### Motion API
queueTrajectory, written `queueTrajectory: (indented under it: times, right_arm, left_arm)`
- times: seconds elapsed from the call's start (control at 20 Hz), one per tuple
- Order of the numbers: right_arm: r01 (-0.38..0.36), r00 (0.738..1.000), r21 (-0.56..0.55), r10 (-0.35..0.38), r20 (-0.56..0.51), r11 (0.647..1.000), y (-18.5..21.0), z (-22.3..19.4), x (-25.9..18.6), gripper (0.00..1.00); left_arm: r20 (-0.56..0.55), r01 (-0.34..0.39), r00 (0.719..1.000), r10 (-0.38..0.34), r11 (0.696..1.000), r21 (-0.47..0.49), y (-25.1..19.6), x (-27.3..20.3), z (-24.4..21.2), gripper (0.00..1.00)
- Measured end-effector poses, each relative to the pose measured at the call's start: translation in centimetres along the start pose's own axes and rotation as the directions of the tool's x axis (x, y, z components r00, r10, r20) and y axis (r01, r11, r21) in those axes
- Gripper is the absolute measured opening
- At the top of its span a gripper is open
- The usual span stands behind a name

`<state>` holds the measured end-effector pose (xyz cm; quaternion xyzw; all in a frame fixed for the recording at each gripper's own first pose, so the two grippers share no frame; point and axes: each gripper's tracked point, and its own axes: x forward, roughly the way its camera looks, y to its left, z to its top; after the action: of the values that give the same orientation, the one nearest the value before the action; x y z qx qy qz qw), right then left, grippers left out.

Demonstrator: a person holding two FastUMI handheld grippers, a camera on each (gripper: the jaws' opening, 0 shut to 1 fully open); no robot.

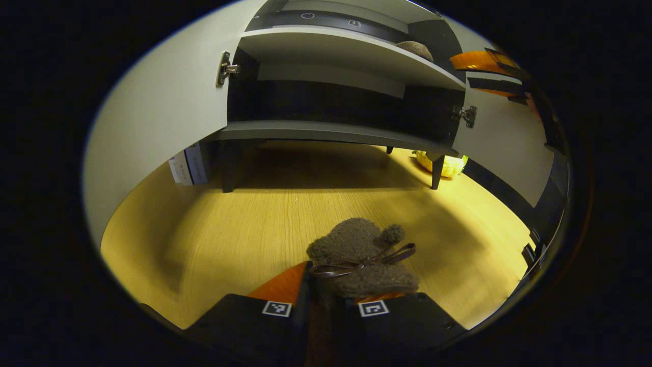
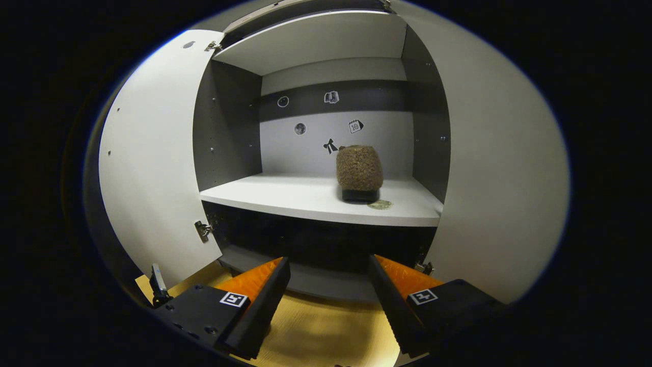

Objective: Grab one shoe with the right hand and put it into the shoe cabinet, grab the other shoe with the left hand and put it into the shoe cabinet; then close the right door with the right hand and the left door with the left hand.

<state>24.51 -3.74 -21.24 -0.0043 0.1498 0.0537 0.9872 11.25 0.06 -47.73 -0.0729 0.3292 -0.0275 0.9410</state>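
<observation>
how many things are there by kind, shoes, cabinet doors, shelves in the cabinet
fuzzy brown shoes: 2, one on the upper shelf, one in the left tool
open cabinet doors: 2, left door, right door
cabinet shelves: 2, upper shelf, bottom shelf
total: 6

Each handheld gripper, the left gripper [image 1: 326, 300] and the right gripper [image 2: 328, 300], has black blocky finger mounts bearing small square black-and-white coded tags (one per finger), with wedge-shaped fingers.
</observation>
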Motion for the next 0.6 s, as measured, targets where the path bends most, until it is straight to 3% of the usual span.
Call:
queueTrajectory:
  times: [0.05, 0.1, 0.2, 0.4, 0.6]
  right_arm:
    - [-0.006, 1.000, 0.007, 0.006, -0.008, 1.000, 0.1, -0.2, 0.2, 0.98]
    - [-0.011, 1.000, 0.013, 0.011, -0.011, 1.000, 0.2, -0.3, 0.4, 0.98]
    - [-0.020, 1.000, 0.012, 0.020, -0.012, 1.000, 0.6, -0.3, 0.4, 0.99]
    - [-0.032, 0.999, -0.003, 0.031, -0.013, 0.999, 1.4, 0.3, -0.5, 0.99]
    - [-0.031, 0.999, -0.021, 0.030, -0.017, 0.999, 1.8, 1.5, -2.2, 0.98]
  left_arm:
    - [0.003, -0.016, 1.000, 0.016, 1.000, -0.003, 0.4, 0.0, 0.1, 0.31]
    - [0.001, -0.024, 1.000, 0.024, 1.000, -0.001, 0.6, 0.0, 0.1, 0.18]
    - [-0.013, -0.020, 1.000, 0.020, 1.000, 0.005, 0.3, -0.5, -0.1, 0.06]
    - [0.036, -0.038, 0.999, 0.037, 0.999, 0.012, -0.4, -3.9, 3.7, 0.05]
    - [0.170, -0.079, 0.983, 0.063, 0.993, 0.085, -1.1, -9.8, 12.7, 0.05]
